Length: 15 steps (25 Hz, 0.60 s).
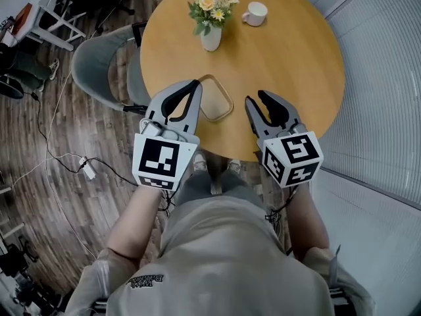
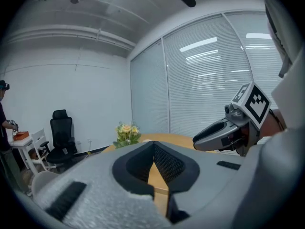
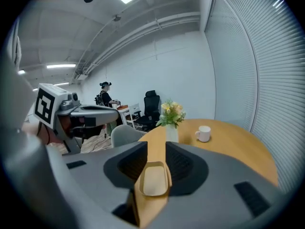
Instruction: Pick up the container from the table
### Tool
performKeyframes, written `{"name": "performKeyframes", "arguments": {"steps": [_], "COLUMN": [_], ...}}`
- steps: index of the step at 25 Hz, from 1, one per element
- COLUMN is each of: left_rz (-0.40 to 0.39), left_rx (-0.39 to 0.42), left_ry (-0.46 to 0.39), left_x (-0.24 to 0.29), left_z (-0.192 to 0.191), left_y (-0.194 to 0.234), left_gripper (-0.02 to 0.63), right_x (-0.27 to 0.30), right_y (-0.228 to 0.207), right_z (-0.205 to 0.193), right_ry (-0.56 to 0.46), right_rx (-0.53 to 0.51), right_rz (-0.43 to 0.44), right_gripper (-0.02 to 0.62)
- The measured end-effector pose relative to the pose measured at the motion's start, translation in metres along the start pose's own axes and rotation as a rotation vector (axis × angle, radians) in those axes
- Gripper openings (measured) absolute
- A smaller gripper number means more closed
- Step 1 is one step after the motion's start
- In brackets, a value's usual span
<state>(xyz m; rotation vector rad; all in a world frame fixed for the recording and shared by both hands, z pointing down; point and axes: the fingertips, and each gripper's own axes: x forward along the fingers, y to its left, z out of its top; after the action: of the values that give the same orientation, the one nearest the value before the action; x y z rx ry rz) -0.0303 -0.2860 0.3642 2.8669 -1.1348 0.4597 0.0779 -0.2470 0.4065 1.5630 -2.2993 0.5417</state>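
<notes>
container on round wooden table, blinds alongside

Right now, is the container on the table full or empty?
Empty. The right gripper view looks into the container, and only its bare pale bottom shows, nothing inside.

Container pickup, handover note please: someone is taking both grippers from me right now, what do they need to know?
Left gripper: jaws together, empty, at the left rim of the shallow tan rounded-rectangular container; whether it touches can't be told.
Right gripper: jaws apart, empty, just right of the container, which shows through the gap in its own view.
Container: flat on the round wooden table, near its front edge, between the grippers.
Done: a gripper on each side.
Left: grip the rim and lift.
</notes>
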Motion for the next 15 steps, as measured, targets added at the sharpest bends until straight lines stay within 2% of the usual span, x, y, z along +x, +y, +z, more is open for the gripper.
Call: {"name": "performKeyframes", "arguments": {"steps": [8, 15], "left_rz": [-0.002, -0.034], "left_rx": [-0.033, -0.076], "left_ry": [0.109, 0.178], "left_x": [0.026, 0.043], "left_z": [-0.056, -0.098], "left_y": [0.01, 0.009], "left_gripper": [0.021, 0.021], "right_x": [0.055, 0.087], "right_y": [-0.013, -0.025], "right_z": [-0.058, -0.113], "right_ry": [0.127, 0.236], "right_rx": [0.044, 0.04], "right_rz": [0.007, 0.003], "right_gripper": [0.106, 0.106]}}
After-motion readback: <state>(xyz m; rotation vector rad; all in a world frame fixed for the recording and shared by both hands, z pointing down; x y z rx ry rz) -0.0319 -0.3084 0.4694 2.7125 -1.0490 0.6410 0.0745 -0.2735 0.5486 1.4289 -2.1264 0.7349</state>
